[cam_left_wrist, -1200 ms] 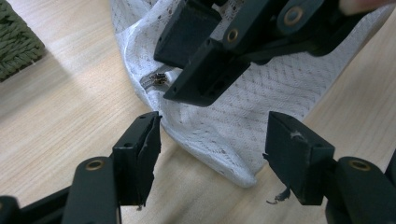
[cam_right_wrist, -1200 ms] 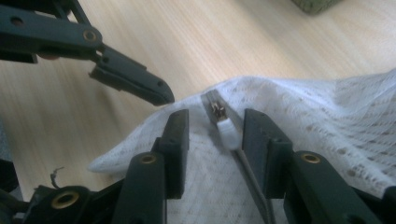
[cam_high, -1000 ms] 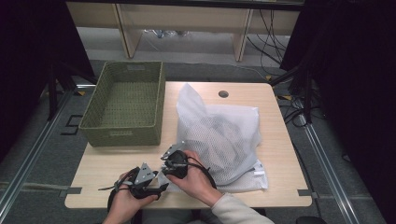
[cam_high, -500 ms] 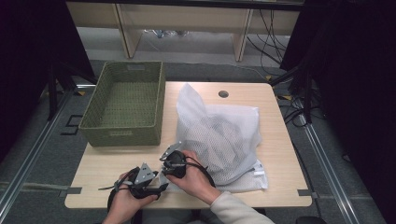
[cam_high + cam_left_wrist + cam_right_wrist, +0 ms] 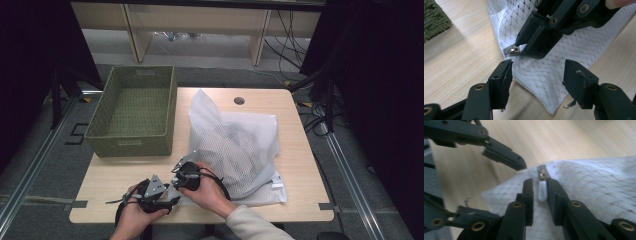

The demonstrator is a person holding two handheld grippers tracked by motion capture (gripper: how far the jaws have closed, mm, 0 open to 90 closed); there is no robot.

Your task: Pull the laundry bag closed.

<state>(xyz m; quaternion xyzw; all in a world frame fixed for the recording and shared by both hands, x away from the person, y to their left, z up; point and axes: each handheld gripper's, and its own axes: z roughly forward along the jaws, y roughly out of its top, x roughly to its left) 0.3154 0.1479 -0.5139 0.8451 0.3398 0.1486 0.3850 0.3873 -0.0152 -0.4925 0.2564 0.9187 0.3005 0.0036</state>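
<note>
Open fingers (image 5: 577,82) astride mesh bag (image 5: 544,72) corner

The high view looks forward and down from above the person's side onto the whole table (image 5: 295,150). Both gripper views sit close and low over the wood, facing each other across the mesh laundry bag (image 5: 564,55)'s zipper corner (image 5: 542,175), which they share.

No legible text or labels.

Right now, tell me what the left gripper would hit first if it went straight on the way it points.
Probably the white mesh bag: its corner lies between the left gripper's open jaws. Just beyond sit the zipper slider and the right gripper; depth is uncertain.
</note>
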